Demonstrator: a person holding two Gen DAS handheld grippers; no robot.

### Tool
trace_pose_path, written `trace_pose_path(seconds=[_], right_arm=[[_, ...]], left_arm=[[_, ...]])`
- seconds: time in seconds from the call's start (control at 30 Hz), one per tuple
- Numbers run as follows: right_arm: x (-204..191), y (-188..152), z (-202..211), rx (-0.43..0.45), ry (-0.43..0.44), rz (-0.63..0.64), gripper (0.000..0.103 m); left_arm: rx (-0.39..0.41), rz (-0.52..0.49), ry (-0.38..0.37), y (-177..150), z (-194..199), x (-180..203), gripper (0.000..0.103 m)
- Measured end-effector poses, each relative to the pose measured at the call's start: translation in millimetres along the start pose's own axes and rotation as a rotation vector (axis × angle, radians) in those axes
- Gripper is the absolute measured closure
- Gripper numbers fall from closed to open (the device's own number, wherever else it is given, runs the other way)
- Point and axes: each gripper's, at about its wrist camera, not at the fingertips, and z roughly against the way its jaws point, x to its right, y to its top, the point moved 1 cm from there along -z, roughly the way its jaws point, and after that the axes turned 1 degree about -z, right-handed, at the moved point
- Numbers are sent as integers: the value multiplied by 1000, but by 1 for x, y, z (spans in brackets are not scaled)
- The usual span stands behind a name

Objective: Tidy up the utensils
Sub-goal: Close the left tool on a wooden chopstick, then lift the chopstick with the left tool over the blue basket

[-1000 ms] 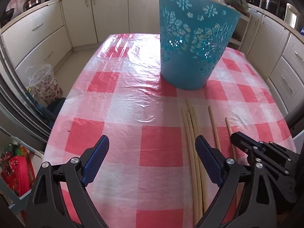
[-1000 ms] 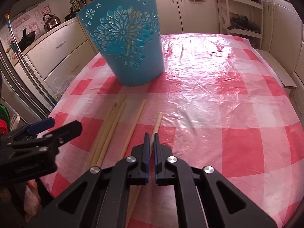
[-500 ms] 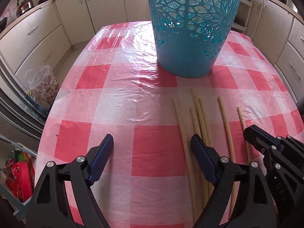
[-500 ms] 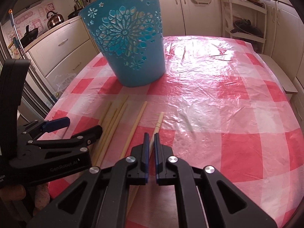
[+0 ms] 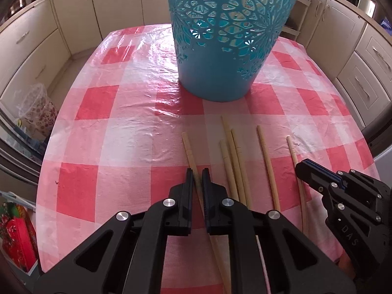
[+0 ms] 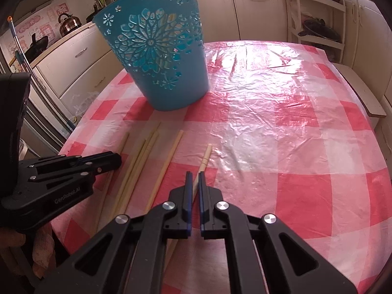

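Table: red-and-white checked plastic cloth (image 5: 103, 132), wrinkled and shiny, bearing everything below.
Basket: blue plastic bin (image 5: 227, 39) with flower cut-outs, upright on the far half of the cloth; the right wrist view shows its rim, which the left wrist view crops off.
Chopsticks: six pale wooden sticks lying lengthwise on the cloth near the basket. The left wrist view shows all six spread out: leftmost chopstick (image 5: 189, 152), a cluster of three (image 5: 234, 154), a single one (image 5: 265, 154), rightmost chopstick (image 5: 292, 152).
Left gripper (image 5: 197, 171): jaws closed around the leftmost chopstick, low at the cloth; the right wrist view shows it only from the side (image 6: 107, 159).
Right gripper (image 6: 194, 174): jaws narrowed onto the rightmost chopstick (image 6: 205, 158); the left wrist view shows its tip over that stick (image 5: 303, 169).
Background: cream kitchen cabinets (image 5: 31, 39); a kettle (image 6: 69, 23) appears clearly only in the right wrist view.
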Motion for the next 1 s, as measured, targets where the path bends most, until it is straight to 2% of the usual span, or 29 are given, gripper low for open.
trace_pose_path(seconds=[0.2, 0.33, 0.6, 1.0], right_arm=[[-5, -2, -1, 14, -19, 34, 97], [-4, -4, -1, 32, -12, 39, 97], [4, -4, -1, 35, 32, -6, 97], [1, -7, 2, 49, 16, 13, 97]], left_arm=[[13, -17, 26, 10, -8, 0, 96], [11, 8, -16, 11, -5, -5, 98], [106, 56, -98, 2, 43, -25, 98], [215, 14, -123, -1, 102, -14, 98]])
